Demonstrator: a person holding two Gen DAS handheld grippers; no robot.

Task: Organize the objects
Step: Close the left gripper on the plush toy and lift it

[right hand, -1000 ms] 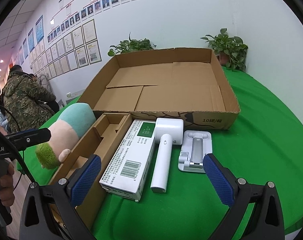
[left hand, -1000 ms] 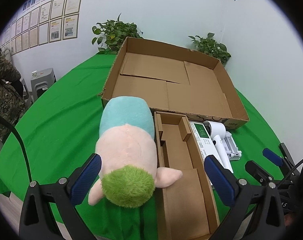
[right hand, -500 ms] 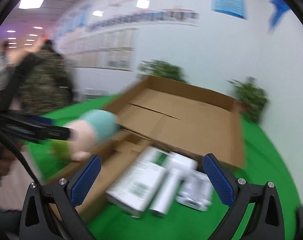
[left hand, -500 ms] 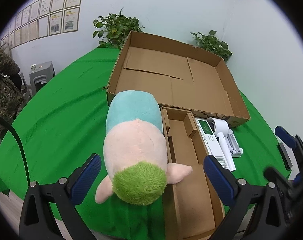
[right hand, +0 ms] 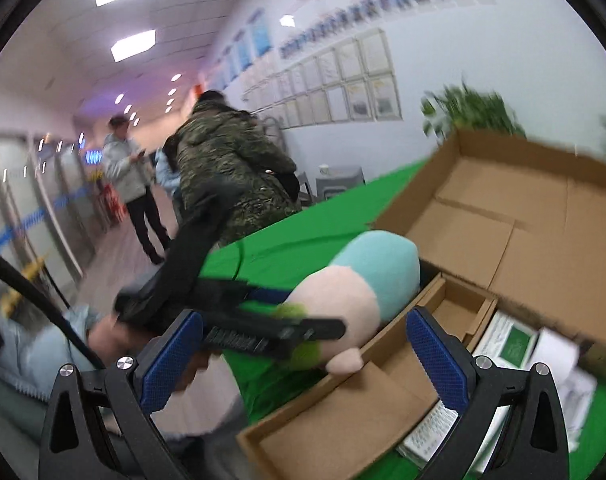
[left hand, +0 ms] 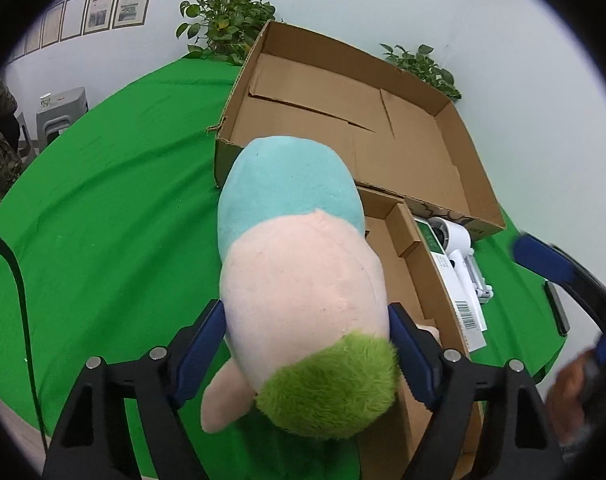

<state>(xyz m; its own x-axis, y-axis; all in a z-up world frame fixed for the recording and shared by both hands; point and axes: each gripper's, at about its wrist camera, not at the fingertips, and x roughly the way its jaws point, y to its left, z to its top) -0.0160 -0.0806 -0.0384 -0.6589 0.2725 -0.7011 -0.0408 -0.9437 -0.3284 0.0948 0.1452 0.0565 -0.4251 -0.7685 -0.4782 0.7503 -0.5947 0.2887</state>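
A plush toy (left hand: 299, 264) with a teal end, pink body and green tuft lies on the green table beside a narrow cardboard insert box (left hand: 407, 264). My left gripper (left hand: 307, 344) is shut on the plush toy's pink body, its blue pads pressed into both sides. The large empty cardboard box (left hand: 343, 120) stands beyond. My right gripper (right hand: 303, 356) is open and empty, hovering over the near end of the insert box (right hand: 367, 412), pointing toward the plush toy (right hand: 359, 280) and the left gripper's fingers (right hand: 287, 332).
A white and green carton (left hand: 455, 284) and a white handheld device (left hand: 455, 240) lie right of the insert box. Potted plants (left hand: 227, 20) stand at the table's far edge. People (right hand: 231, 168) stand in the hallway to the left.
My left gripper has moved forward and closed onto the plush toy. My right gripper has swung left, away from the white device, and narrowed somewhat.
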